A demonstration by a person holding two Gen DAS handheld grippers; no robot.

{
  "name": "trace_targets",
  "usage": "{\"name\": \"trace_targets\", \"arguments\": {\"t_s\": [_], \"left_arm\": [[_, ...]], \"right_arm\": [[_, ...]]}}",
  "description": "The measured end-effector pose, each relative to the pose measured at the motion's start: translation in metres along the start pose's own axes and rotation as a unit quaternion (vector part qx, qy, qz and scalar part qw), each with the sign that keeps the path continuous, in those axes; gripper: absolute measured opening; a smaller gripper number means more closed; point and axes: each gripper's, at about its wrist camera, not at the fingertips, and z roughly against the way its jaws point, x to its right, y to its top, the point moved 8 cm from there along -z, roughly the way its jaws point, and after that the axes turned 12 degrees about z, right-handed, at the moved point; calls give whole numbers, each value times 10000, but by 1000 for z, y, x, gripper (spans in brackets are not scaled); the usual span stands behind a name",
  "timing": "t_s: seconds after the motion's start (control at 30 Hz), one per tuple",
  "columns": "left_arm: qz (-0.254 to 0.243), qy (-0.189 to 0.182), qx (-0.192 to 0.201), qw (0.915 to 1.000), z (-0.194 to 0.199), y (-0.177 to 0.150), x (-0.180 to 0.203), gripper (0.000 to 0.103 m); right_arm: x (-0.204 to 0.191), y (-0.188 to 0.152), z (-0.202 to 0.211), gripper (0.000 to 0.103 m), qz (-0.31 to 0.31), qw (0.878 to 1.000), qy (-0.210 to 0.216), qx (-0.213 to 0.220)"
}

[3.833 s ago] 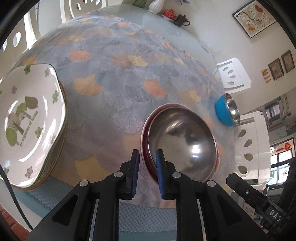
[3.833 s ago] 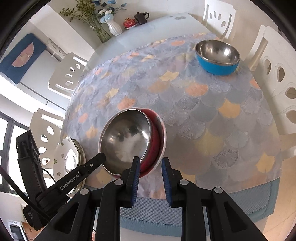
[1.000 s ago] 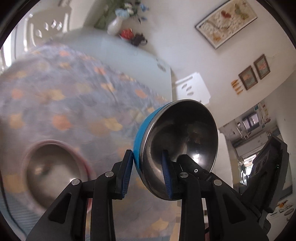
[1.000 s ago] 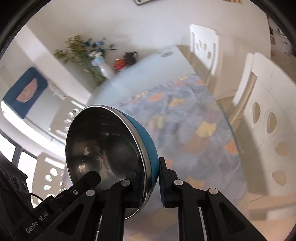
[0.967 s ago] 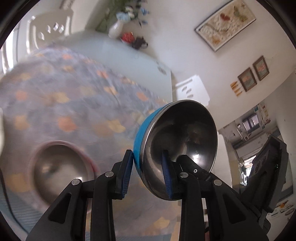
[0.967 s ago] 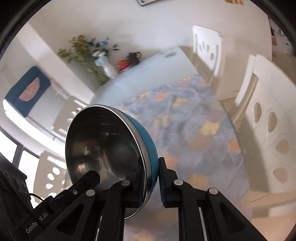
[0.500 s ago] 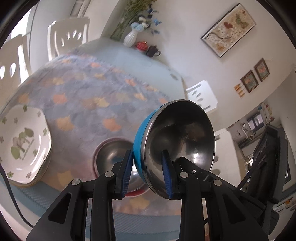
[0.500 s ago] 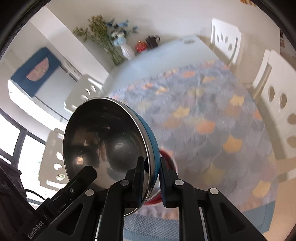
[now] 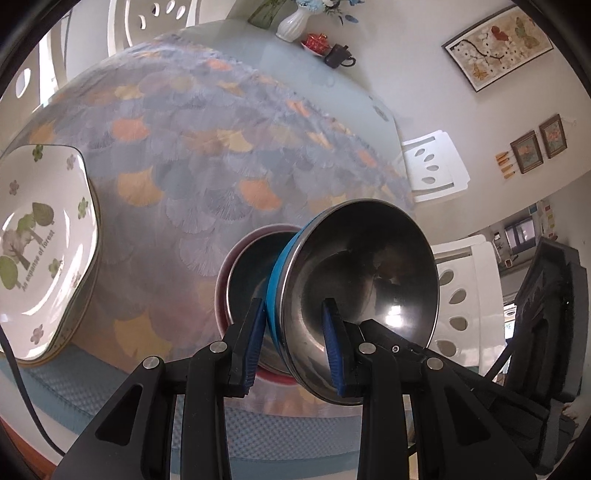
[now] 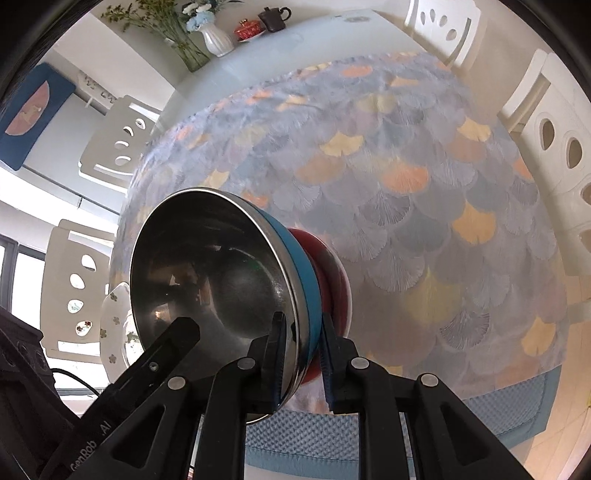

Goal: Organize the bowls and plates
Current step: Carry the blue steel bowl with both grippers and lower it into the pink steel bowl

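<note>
Both grippers hold one blue-sided steel bowl (image 9: 354, 280) (image 10: 221, 280) by opposite rim edges. My left gripper (image 9: 295, 343) is shut on its rim, one pad outside and one inside. My right gripper (image 10: 301, 354) is shut on the other side of the rim. The bowl hangs tilted just above a steel bowl (image 9: 247, 266) nested in a red bowl (image 10: 328, 269) near the table's front edge. A stack of white square plates (image 9: 33, 251) with a tree print lies at the left; a sliver of the plates (image 10: 116, 332) shows behind the held bowl.
A patterned cloth (image 9: 207, 162) covers the round table. A vase (image 9: 291, 24), red dish and dark teapot (image 9: 338, 57) stand at the far edge. White chairs (image 10: 554, 147) ring the table. A blue padded strip (image 9: 110, 391) runs along the near edge.
Both grippers have carried the blue bowl down and toward the nested red and steel bowls, which now sit right behind it. The plate stack has come into the left view.
</note>
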Motion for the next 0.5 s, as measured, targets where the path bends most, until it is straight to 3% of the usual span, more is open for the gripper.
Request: {"name": "trace_targets", "arguments": {"t_s": [0.5], "left_arm": [[15,53,-156,9999,-6,3,-10,27]], "right_arm": [[2,-1,-15,17,-141,9996,-26,-258]]}}
